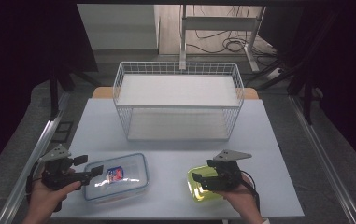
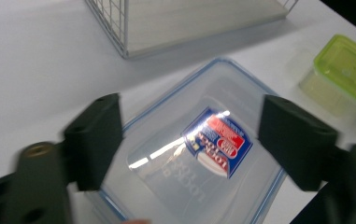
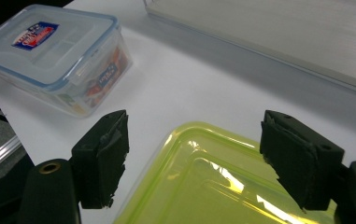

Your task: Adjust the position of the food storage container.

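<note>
A clear food box with a blue-rimmed lid and a red-and-blue label (image 1: 116, 176) (image 2: 203, 140) (image 3: 49, 51) lies at the table's front left. My left gripper (image 1: 88, 165) (image 2: 194, 140) hovers over its left part, jaws open on either side of the label and not pressing on the box. A yellow-green lidded box (image 1: 198, 186) (image 2: 348, 70) (image 3: 213, 182) sits at the front right. My right gripper (image 1: 204, 171) (image 3: 196, 156) stands just above it, open, with the lid's near part between the jaws and both pads apart from it.
A white wire rack (image 1: 118, 81) (image 2: 112, 23) with two pale shelf boards stands at the back middle of the light table (image 1: 175, 147). The table's front edge runs just under both hands. Dark floor, rails and cables surround the table.
</note>
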`<state>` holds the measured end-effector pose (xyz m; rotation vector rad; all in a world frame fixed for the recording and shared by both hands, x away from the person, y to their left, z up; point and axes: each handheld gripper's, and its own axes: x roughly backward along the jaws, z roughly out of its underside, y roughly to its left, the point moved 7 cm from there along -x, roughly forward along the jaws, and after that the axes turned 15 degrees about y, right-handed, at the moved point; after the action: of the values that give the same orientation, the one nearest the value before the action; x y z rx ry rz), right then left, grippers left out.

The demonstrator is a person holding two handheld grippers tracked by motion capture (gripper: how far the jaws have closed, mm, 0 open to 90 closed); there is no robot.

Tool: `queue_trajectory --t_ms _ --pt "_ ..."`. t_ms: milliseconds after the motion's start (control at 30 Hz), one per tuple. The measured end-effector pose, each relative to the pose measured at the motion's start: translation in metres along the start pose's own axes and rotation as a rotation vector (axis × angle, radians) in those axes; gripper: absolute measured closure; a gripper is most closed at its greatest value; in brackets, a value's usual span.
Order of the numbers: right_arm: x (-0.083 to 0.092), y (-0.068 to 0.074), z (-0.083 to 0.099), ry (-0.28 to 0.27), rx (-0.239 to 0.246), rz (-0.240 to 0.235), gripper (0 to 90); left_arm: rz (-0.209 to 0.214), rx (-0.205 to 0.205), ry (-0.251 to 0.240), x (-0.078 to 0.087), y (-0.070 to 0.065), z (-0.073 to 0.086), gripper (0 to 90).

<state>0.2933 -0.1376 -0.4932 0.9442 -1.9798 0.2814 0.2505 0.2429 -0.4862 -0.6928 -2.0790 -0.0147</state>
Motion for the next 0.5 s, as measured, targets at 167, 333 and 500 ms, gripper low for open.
queue_trajectory --t_ms 167,333,500 --pt "0.005 0.002 -0.002 -0.014 -0.003 0.005 24.9 -0.047 0.001 0.029 0.004 0.008 0.011 58.5" --pt "0.005 -0.001 -0.001 -0.012 -0.013 0.006 24.9 -0.079 0.016 0.086 0.007 0.021 0.027 81.4" --pt "0.004 -0.001 -0.002 -0.011 -0.010 0.001 24.9 -0.089 0.029 0.112 0.007 0.029 0.039 90.0"
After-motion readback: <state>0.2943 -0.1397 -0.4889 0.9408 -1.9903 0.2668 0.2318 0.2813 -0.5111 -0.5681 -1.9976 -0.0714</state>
